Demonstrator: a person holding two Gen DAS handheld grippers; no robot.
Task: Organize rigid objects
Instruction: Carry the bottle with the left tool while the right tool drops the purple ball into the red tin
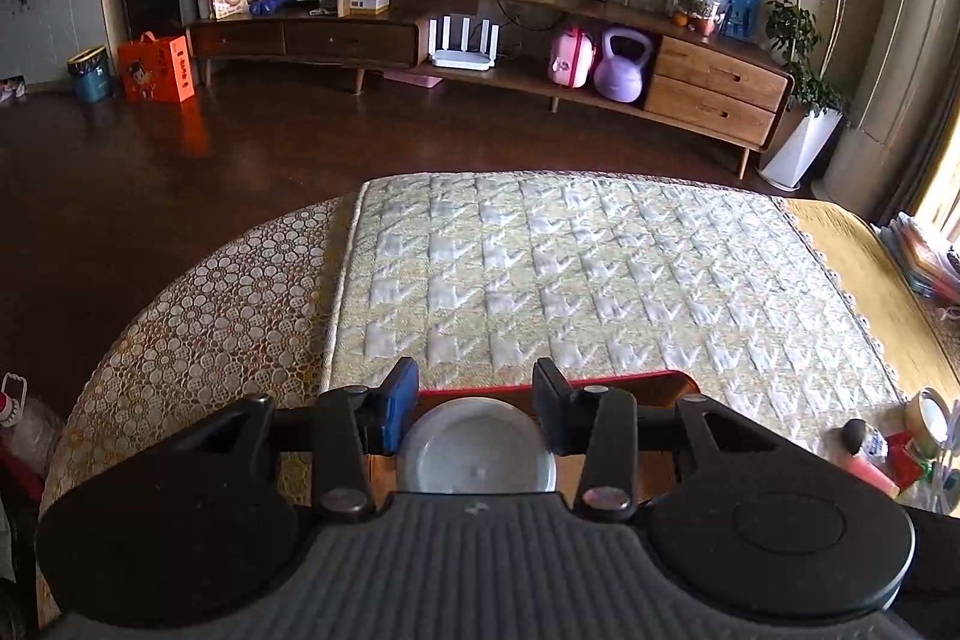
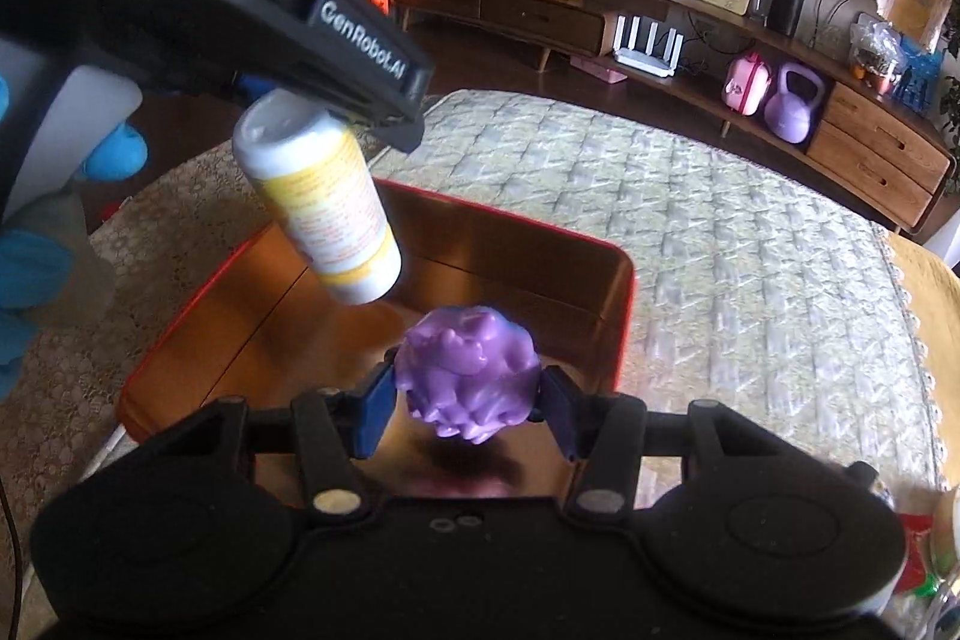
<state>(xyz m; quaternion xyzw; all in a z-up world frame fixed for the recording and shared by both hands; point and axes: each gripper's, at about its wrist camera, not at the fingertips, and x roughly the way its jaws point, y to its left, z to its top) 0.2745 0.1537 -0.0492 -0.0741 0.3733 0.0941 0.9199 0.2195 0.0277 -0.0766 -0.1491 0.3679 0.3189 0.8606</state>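
In the right wrist view my right gripper [image 2: 467,381] is shut on a purple bumpy ball [image 2: 468,358], hanging over a red-rimmed tin box [image 2: 624,292] with a shiny golden inside. To its upper left, my left gripper [image 2: 402,124] is shut on a white and yellow bottle [image 2: 324,202], tilted above the box's left half. In the left wrist view the bottle's round white end [image 1: 477,451] sits between the left gripper's [image 1: 476,379] fingers, with the box's red rim [image 1: 600,375] just behind it.
The box rests on a pale quilted mat [image 1: 600,268] over a lace tablecloth [image 1: 210,310]. A pink tube [image 1: 870,466] and a tape roll [image 1: 930,412] lie at the table's right edge. A blue-gloved hand [image 2: 114,154] holds the left gripper.
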